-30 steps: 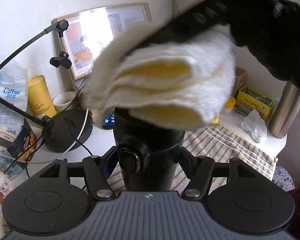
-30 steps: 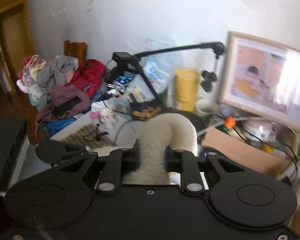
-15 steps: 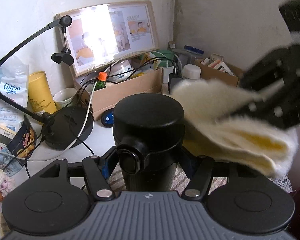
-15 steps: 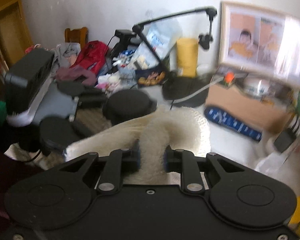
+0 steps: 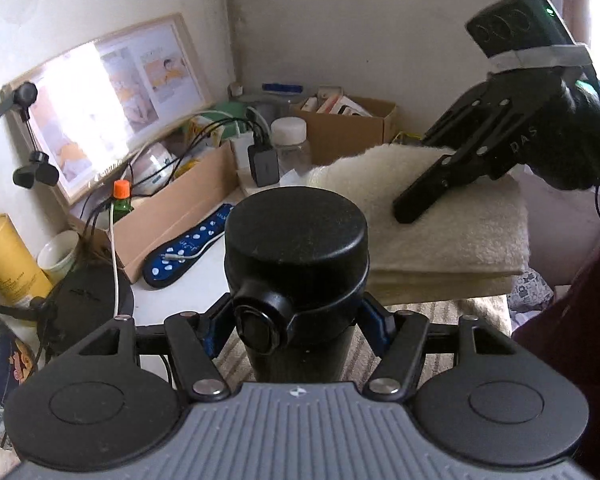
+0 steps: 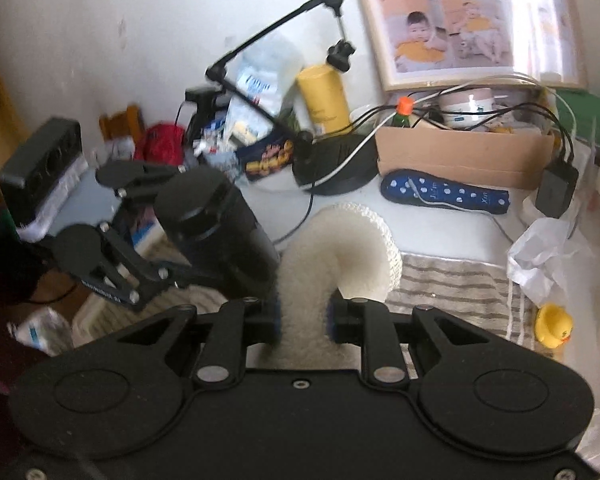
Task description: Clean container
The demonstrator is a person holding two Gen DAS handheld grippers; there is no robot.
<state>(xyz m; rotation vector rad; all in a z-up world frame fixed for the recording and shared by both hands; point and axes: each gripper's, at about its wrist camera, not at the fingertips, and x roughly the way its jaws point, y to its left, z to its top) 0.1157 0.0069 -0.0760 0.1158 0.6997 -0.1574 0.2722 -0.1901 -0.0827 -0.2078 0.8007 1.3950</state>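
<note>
My left gripper (image 5: 296, 332) is shut on a black lidded flask (image 5: 296, 248) and holds it upright over the striped mat. The flask also shows in the right wrist view (image 6: 216, 236), tilted in that view, at the left. My right gripper (image 6: 303, 320) is shut on a folded cream cloth (image 6: 340, 256). In the left wrist view the cloth (image 5: 440, 224) lies flat just right of the flask's lid, touching or nearly touching it, with the right gripper (image 5: 428, 196) on top.
A striped mat (image 6: 452, 284) covers the desk front. Behind stand a cardboard box (image 6: 460, 152), a framed picture (image 6: 472, 24), a yellow tin (image 6: 324, 96), a lamp base (image 6: 336, 168) and a blue spotted insole (image 6: 444, 192). A yellow rubber duck (image 6: 554, 326) sits at the right.
The right gripper with the cloth has moved from on top of the flask's lid down to the flask's right side. The left gripper still holds the flask in place.
</note>
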